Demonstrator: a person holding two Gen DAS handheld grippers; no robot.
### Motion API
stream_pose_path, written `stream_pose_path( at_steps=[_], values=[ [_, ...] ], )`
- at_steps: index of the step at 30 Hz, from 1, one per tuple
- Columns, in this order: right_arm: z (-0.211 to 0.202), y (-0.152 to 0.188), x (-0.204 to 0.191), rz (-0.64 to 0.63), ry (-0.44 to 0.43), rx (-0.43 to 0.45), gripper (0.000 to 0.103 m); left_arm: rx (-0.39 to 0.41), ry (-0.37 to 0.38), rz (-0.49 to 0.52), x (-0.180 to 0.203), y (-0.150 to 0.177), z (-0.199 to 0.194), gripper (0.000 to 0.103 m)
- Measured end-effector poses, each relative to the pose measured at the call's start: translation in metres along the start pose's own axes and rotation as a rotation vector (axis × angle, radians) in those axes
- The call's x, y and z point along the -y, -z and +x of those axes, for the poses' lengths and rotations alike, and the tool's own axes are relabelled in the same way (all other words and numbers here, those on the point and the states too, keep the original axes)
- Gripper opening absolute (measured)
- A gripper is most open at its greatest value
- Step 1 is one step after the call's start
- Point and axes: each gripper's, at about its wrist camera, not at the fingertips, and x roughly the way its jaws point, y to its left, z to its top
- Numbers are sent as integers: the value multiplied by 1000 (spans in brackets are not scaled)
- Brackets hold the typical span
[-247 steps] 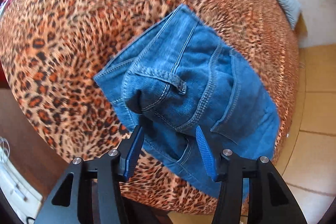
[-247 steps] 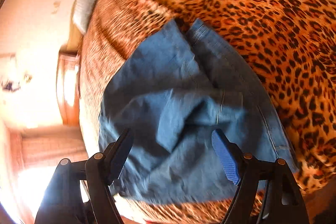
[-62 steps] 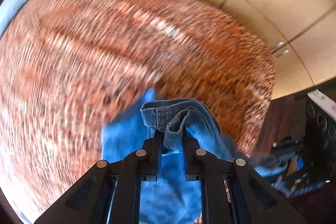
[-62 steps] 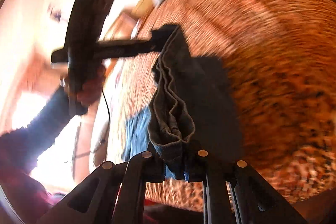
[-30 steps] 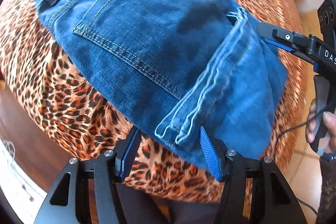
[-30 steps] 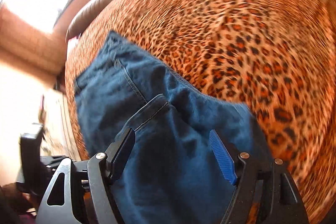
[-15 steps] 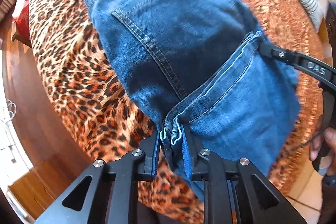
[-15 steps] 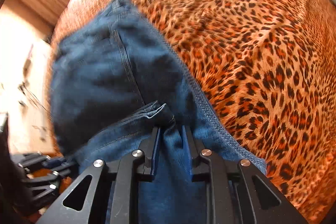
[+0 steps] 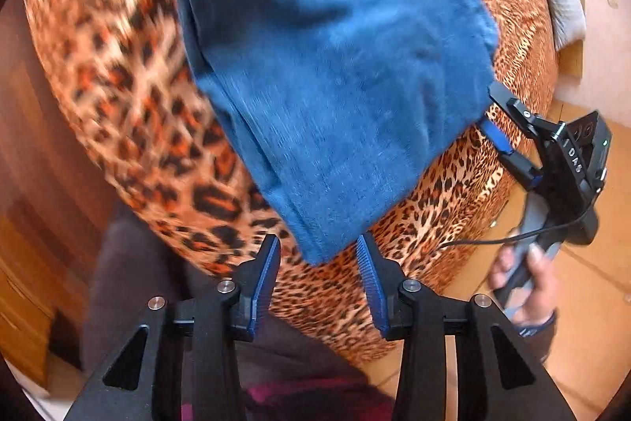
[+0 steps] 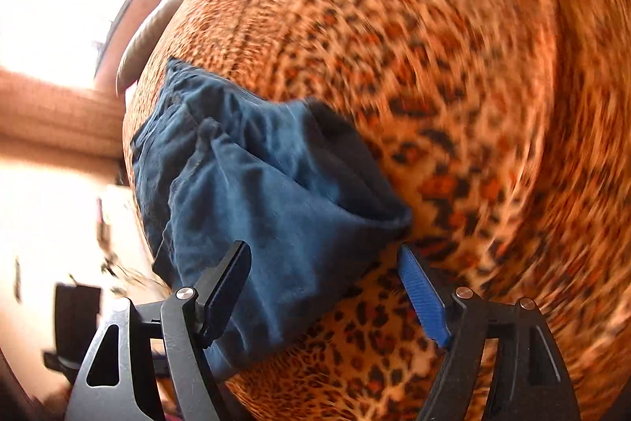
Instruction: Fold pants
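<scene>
Looking along the left gripper (image 9: 318, 269), its jaws are opening, apart, with the near corner of the folded pants (image 9: 339, 73) just ahead of the tips, unpinched; the denim lies flat on the leopard-print bed cover (image 9: 130, 97), apparently just laid down. The right gripper (image 9: 499, 117) shows at the far corner. From the right wrist, the right gripper's (image 10: 325, 287) jaws are opening wide, straddling the pants' (image 10: 276, 192) edge without pressing, likely to free the fold.
</scene>
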Motion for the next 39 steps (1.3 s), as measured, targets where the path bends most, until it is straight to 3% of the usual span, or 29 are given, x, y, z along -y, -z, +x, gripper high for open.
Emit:
stream_pose_path(
  at_steps=[1, 2, 3, 4, 5, 6, 7, 9, 11, 13, 15, 16, 17, 20, 24, 27, 29, 31, 32, 35, 39],
  values=[
    [-1, 7, 4, 17, -3, 5, 78, 0, -9, -7, -22, 6, 10, 38],
    [6, 8, 8, 41, -25, 20, 60, 0, -35, -12, -9, 23, 45, 15],
    [8, 7, 6, 53, -38, 33, 45, 14, -54, -10, 11, 11, 54, 12],
    [3, 3, 4, 60, -49, 49, 23, 42, -76, 14, 18, 22, 68, 12],
    [-5, -2, -1, 52, -82, 80, 21, 69, -116, 41, 60, 13, 92, 12],
    [-20, -8, -9, 0, -77, 137, 21, 78, -178, 64, 72, 5, 105, 13],
    [-23, -10, -10, -36, -47, 150, 21, 53, -184, 45, 79, -4, 119, 13],
    [-2, -14, -1, -71, 116, 48, 21, 60, -198, 65, 102, -14, 121, 13],
    [5, -13, 4, -98, 164, 21, 30, 47, -209, 99, 121, -15, 127, 13],
    [-2, -14, 8, -58, 110, 46, 32, 14, -164, 127, 139, -16, 131, 13],
    [-18, -12, 15, 0, 37, 79, 51, 25, -139, 176, 159, -18, 125, 13],
    [-26, -10, 18, 15, 15, 95, 67, 43, -133, 202, 170, -20, 120, 14],
    [-34, -7, 22, 28, -4, 111, 73, 70, -128, 226, 173, -4, 121, 20],
    [-47, 3, 31, 65, -27, 130, 74, 209, -155, 261, 209, 3, 132, 41],
    [-52, 17, 34, 115, -36, 123, 74, 333, -170, 214, 252, -34, 128, 41],
    [-48, 20, 16, 78, -35, 122, 74, 363, -145, 144, 246, -46, 124, 45],
    [-47, 26, 1, 51, -33, 120, 77, 367, -120, 95, 199, -62, 113, 46],
    [-44, 19, -12, 30, -33, 119, 78, 362, -62, 21, 190, -84, 112, 48],
    [-42, 13, -20, 21, -29, 118, 78, 357, -36, -4, 164, -96, 96, 49],
    [-36, -8, -44, 0, -35, 116, 79, 357, 50, -108, 161, -126, 100, 57],
    [-21, -46, -86, -65, 0, 97, 85, 384, 93, -204, 158, -172, 92, 60]
  ],
)
